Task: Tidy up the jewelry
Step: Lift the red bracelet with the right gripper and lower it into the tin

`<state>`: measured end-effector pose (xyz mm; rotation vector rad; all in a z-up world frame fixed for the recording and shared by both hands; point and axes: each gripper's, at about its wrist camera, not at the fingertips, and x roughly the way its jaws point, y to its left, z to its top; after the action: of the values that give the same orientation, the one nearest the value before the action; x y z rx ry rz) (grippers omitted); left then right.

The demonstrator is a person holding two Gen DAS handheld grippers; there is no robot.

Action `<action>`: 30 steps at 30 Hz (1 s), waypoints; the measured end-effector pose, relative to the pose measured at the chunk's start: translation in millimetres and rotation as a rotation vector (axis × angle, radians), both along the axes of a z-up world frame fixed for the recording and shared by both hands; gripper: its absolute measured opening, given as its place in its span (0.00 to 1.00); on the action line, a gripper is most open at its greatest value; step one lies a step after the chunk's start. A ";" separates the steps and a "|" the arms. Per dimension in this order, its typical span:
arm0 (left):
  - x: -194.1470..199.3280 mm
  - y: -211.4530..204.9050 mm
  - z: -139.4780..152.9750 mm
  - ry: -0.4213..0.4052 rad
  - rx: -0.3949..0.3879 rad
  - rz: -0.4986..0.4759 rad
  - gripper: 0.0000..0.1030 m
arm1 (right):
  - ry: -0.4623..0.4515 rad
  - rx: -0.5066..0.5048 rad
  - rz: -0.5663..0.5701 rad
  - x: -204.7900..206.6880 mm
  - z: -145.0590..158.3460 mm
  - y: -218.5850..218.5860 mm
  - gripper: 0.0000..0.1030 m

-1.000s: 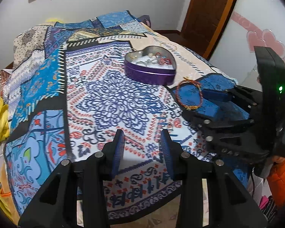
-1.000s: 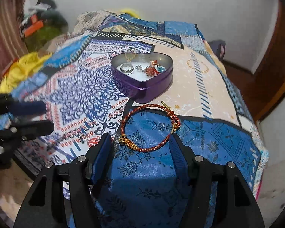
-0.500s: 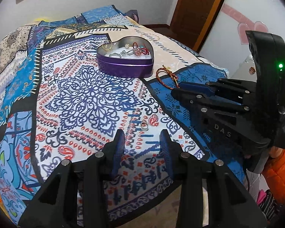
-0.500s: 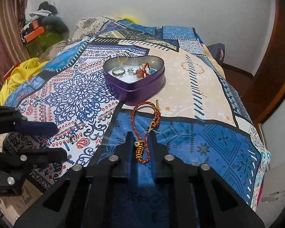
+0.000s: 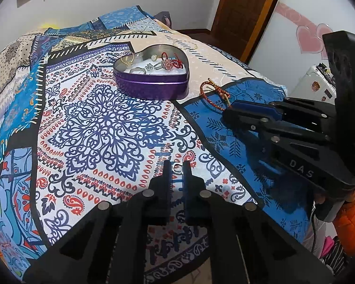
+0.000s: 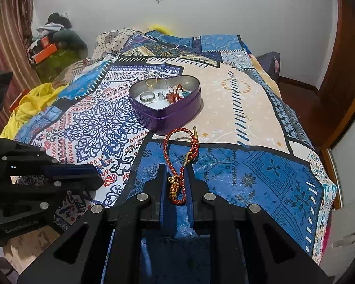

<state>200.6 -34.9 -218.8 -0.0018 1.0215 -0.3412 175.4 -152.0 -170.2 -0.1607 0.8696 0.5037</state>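
Right gripper (image 6: 175,184): jaws nearly closed, pinching the near end of the bracelet (image 6: 177,156) where its gold beads sit; low over the blue panel of the bedspread (image 6: 248,179), fingers pointing toward the tin (image 6: 168,113).
Left gripper (image 5: 177,168): jaws drawn to a narrow gap with a small silver ring (image 5: 177,167) between the tips; whether the pads actually touch the ring cannot be told. Low over the bedspread's white patterned panel, fingers pointing away toward the tin.
Bracelet: red and gold cord, squeezed into a long narrow loop; long axis runs straight ahead from the right gripper, far end with the gold clasp just short of the tin.
Ring: at the left fingertips, on or just above the cloth; its tilt is unclear.
Tin: purple, heart-shaped, lid off, ahead of both grippers on the bedspread; holds rings and a red trinket on a white lining.
Gripper relation: side by side, near each other, not touching; the right one lies ahead and to the right of the left.
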 end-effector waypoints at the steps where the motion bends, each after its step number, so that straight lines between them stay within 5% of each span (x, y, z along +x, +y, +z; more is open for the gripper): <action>1: -0.3 -0.4 -0.1 -0.001 0.002 0.001 0.06 | -0.001 0.003 -0.001 -0.2 1.3 -0.5 0.12; 30: 40.0 33.5 78.3 -0.193 -0.021 0.131 0.06 | -0.197 0.121 -0.011 20.7 79.3 14.2 0.12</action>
<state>240.7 -1.4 -140.5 -0.0535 0.8222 -0.2274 196.1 -137.9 -91.0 -0.0926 0.6455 0.5196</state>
